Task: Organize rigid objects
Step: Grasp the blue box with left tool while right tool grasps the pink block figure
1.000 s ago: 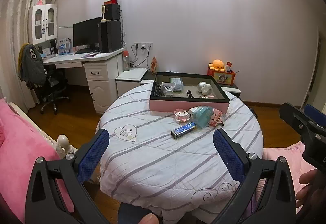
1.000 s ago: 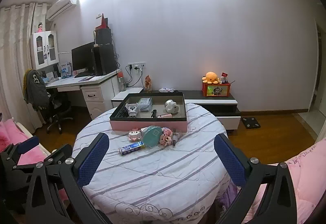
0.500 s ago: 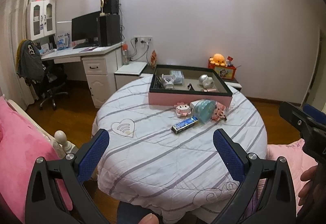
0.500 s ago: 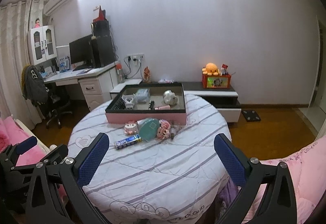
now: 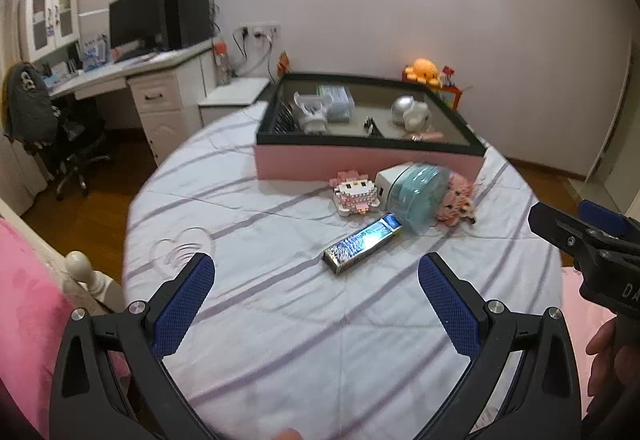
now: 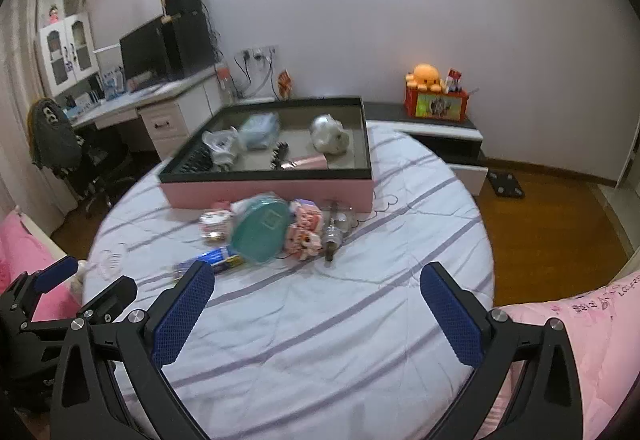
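Observation:
A pink-sided box [image 5: 360, 162] [image 6: 272, 190] with a dark rim stands at the far side of the round table and holds several items. In front of it lie a blue foil pack [image 5: 362, 242] [image 6: 212, 260], a teal round case [image 5: 418, 196] [image 6: 260, 226], a white block toy [image 5: 356, 196], a pink block toy [image 5: 458, 198] [image 6: 306, 228] and a small metal piece [image 6: 334, 232]. My left gripper [image 5: 316, 292] is open over the near part of the table, short of the foil pack. My right gripper [image 6: 316, 294] is open too, nothing between its fingers.
The table wears a white striped cloth [image 5: 280, 320]. A desk with monitor [image 5: 136, 24] and an office chair [image 5: 68, 136] stand at the left. A low cabinet with an orange plush [image 6: 426, 76] is behind. Pink bedding [image 6: 580, 340] lies at the right and pink bedding [image 5: 24, 300] at the left.
Both grippers have moved forward toward the table and tilted down; the objects now appear larger and closer. Both stay open.

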The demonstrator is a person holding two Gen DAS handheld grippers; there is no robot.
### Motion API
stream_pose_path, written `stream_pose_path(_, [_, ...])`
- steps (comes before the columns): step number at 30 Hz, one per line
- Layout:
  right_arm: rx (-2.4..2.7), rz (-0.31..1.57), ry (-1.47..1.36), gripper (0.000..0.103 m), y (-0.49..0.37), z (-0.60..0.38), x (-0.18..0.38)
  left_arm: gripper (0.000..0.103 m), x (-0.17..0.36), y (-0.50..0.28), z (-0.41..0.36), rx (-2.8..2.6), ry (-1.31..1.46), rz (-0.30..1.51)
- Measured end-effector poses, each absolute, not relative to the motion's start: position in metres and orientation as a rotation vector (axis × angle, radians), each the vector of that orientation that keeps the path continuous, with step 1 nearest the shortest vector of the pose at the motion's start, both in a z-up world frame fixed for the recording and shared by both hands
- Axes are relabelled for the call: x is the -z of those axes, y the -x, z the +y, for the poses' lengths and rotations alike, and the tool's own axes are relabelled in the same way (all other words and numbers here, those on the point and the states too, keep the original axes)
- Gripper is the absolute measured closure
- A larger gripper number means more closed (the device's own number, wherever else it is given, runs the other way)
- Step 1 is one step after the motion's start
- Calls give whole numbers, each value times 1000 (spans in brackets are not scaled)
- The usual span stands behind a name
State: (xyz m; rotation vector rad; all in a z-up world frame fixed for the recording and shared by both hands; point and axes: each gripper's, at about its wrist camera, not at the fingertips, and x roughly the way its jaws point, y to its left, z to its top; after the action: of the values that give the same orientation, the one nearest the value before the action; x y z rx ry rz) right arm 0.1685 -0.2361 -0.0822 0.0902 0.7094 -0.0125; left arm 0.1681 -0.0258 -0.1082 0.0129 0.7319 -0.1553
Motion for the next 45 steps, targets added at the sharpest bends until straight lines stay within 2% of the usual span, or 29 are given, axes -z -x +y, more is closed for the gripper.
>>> stream_pose_path(4, [8,767,-102,1,-199,-245,102,1,130,-199,-32,178,-25,783])
stream_pose_path(8, [-10,813,-92,8,-228,-250,120,4,149,-224,-42,209,-46,836])
stream_pose_path(10, [-17,832,-82,12,-238,-250,126,5,155,-231,-47,220,-62,854])
stream_pose_path(12, [-28,847,-72,24,-248,-249,132,7,162,-239,-52,236,-80,879])
stream_pose_path(14, [-37,860,-61,27,-256,-249,136,9,168,-246,-57,258,-93,905])
stream_pose_path(21, [-89,874,-53,28,-273,-248,140,12,175,-256,-77,352,-176,928])
stream_pose_path(23, [-118,880,-59,32,-276,-248,139,18,175,-258,-80,379,-182,929])
stream_pose_path(25, [-138,894,-64,36,-278,-246,141,34,173,-260,-82,403,-187,927])
stream_pose_path(26, [-138,893,-59,36,-279,-245,142,38,172,-260,-82,411,-184,925])
stream_pose_path(28, [-144,891,-54,37,-279,-244,141,55,170,-258,-82,424,-180,924])
stream_pose_path(29, [-148,888,-53,41,-278,-243,140,58,169,-257,-81,425,-178,924])
stream_pose_path(30, [-153,879,-50,46,-276,-242,138,64,168,-256,-79,426,-173,925])
stream_pose_path(31, [-156,874,-46,47,-275,-241,136,71,168,-256,-76,427,-162,927])
stream_pose_path(34, [-164,872,-38,48,-274,-237,134,82,167,-256,-64,428,-101,939])
stream_pose_path(38, [-172,852,-52,53,-272,-237,130,81,168,-253,-59,415,-82,930])
stream_pose_path(44, [-185,863,-26,53,-272,-231,131,79,170,-247,-63,379,-93,900])
stream_pose_path(45, [-188,863,-25,57,-271,-230,132,80,170,-247,-62,378,-83,904])
